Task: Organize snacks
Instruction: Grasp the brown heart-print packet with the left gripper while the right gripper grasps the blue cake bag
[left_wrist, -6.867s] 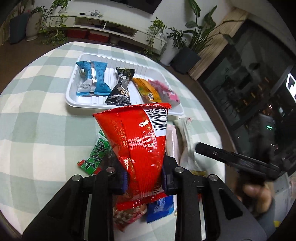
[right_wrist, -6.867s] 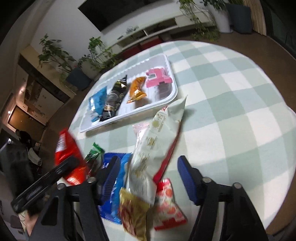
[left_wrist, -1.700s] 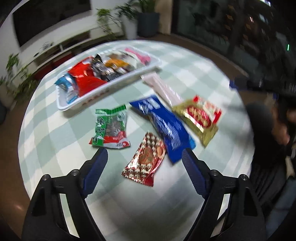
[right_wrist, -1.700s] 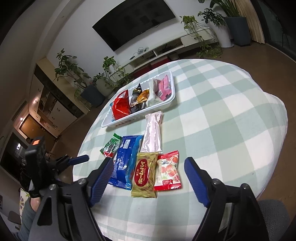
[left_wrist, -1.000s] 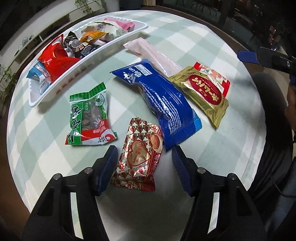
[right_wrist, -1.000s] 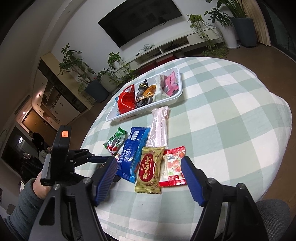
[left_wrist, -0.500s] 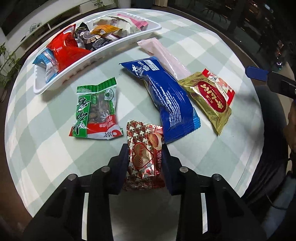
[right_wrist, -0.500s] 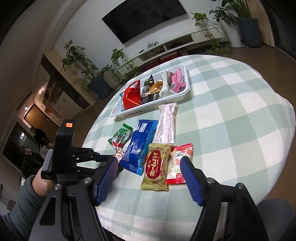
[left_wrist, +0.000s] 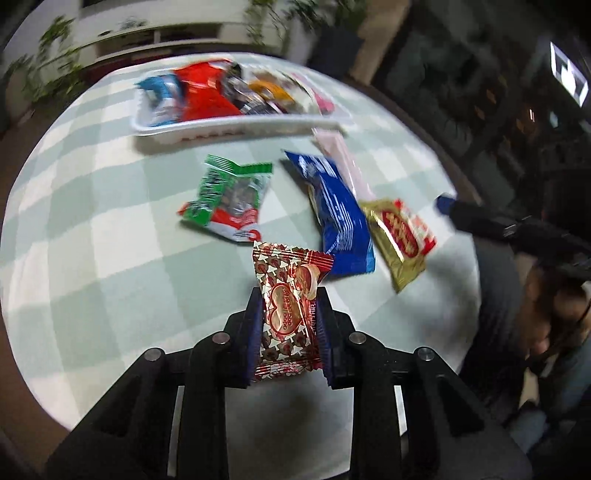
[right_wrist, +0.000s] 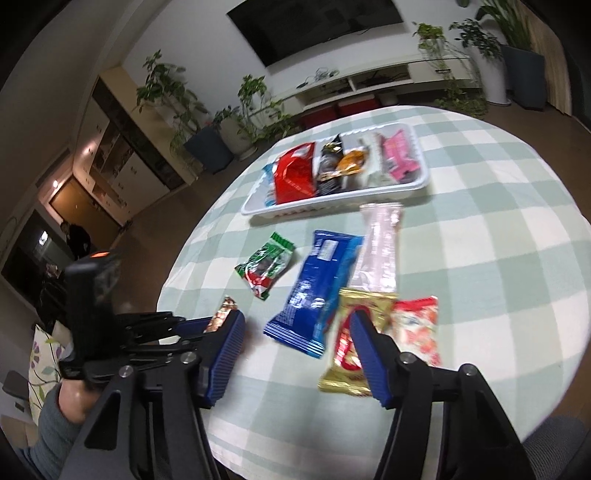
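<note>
My left gripper (left_wrist: 289, 299) is shut on a red heart-patterned snack packet (left_wrist: 291, 266), held upright just above the cloth. In the right wrist view it shows at the lower left as the left gripper (right_wrist: 212, 325). My right gripper (right_wrist: 295, 319) hangs over the near end of the blue packet (right_wrist: 321, 280); its jaws are closing and the pads touch nothing. A gold packet (right_wrist: 365, 304) lies by its right finger. The white tray (right_wrist: 332, 208) at the far side holds several snacks.
On the green checked tablecloth (right_wrist: 480, 184) lie a green packet (left_wrist: 229, 195), a long pink packet (right_wrist: 380, 243) and a red-and-white packet (right_wrist: 417, 328). The round table's edge runs close below both grippers. A person's sleeve (right_wrist: 48, 443) is at lower left.
My left gripper closed on the heart-patterned packet, lifted it off the cloth and rolled. My right gripper came nearer the blue and gold packets, and its jaws narrowed.
</note>
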